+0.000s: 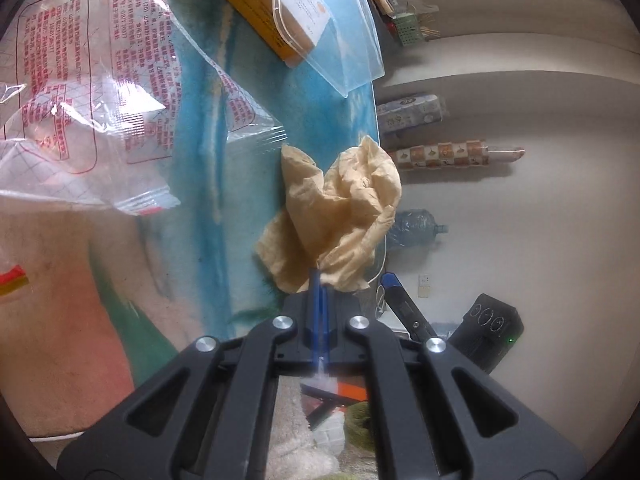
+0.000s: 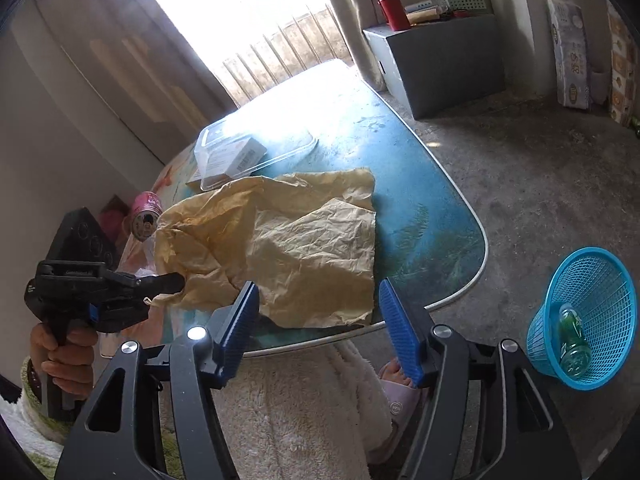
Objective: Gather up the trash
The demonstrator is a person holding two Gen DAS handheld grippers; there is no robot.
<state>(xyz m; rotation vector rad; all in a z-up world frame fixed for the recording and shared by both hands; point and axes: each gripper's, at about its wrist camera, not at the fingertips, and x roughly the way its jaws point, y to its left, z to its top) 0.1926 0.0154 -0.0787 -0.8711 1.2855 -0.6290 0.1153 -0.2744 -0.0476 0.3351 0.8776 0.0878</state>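
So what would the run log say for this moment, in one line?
left gripper: shut on crumpled yellow paper | right gripper: open, empty | blue basket: on floor, holds green bottle

Place: a lived-in room of a home.
Counter (image 2: pixel 440 208): rounded, glass-topped, with a blue sea picture under the glass.
Window (image 2: pixel 280 32): bright, barred and curtained, at twelve o'clock.
Floor (image 2: pixel 540 168): bare grey concrete.
Basket (image 2: pixel 600 276): blue plastic mesh, on the floor at four o'clock.
Household goods: toilet-roll packs (image 2: pixel 570 52) against the wall at two o'clock; a red flask (image 2: pixel 393 10) on a grey box.
Person: fluffy robe (image 2: pixel 300 408), pink slipper (image 2: pixel 400 396).
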